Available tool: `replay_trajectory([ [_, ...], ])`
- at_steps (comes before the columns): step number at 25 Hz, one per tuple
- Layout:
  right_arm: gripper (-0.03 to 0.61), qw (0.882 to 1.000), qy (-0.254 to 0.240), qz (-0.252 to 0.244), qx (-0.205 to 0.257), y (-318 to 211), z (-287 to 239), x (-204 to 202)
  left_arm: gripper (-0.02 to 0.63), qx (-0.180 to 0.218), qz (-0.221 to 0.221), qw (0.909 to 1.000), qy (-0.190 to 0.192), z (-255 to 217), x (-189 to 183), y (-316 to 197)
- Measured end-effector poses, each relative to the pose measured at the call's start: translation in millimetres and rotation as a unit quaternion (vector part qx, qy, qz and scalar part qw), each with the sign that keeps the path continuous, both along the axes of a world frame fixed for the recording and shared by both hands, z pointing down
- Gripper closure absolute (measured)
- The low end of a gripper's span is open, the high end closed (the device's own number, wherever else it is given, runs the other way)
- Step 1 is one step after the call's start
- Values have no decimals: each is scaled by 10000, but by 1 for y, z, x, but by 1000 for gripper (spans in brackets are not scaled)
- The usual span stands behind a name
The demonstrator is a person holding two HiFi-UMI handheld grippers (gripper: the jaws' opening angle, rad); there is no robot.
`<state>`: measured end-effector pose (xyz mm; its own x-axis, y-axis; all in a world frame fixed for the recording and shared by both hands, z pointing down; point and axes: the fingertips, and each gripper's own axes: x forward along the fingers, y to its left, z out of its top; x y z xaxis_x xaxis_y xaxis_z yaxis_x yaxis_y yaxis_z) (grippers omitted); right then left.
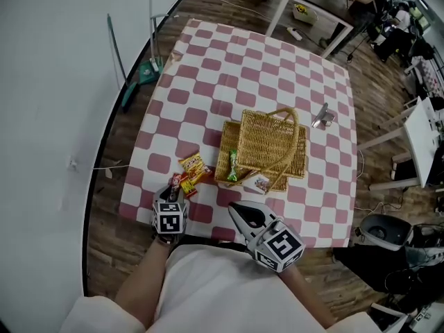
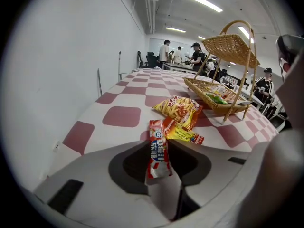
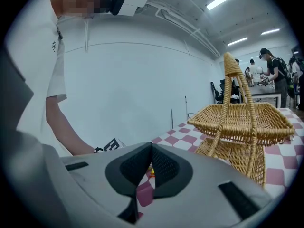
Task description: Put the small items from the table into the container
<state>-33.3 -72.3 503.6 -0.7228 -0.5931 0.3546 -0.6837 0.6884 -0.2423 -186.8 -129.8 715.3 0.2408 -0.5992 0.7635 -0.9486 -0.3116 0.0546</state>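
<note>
Slim red, white and blue packet (image 2: 157, 148), seemingly pinched.

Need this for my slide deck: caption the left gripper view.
Left gripper with a snack packet between its jaws, wicker basket beyond on the checked table.

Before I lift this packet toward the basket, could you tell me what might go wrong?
1. The left gripper has the red candy packet only by its near end, so it may slip out in transit.
2. Its far end lies right beside the orange packet, which could get dragged along.
3. The basket handle arches across the opening and might snag the packet.
</note>
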Motion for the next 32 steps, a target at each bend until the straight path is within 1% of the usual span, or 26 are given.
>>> replay_trajectory([
  [4, 578, 10000, -5, 28, 11, -1, -1, 2, 488, 46, 70, 10000, 50, -4, 2, -1],
  [9, 578, 9999, -55, 68, 73, -2, -5, 5, 499, 157, -34, 9996, 224, -20, 5, -4],
  [18, 578, 9996, -168, 173, 154, 5, -11, 15, 502, 514, 37, 9981, 341, -56, 15, -7],
  [22, 578, 9992, -225, 223, 228, 7, -16, 19, 502, 763, 130, 9962, 402, -79, 24, -11],
  [26, 578, 9986, -273, 292, 347, 7, -25, 25, 502, 960, 262, 9933, 582, -108, 37, -15],
  [32, 578, 9964, -301, 577, 549, 2, -40, 45, 502, 1274, 558, 9870, 804, -157, 58, -19],
])
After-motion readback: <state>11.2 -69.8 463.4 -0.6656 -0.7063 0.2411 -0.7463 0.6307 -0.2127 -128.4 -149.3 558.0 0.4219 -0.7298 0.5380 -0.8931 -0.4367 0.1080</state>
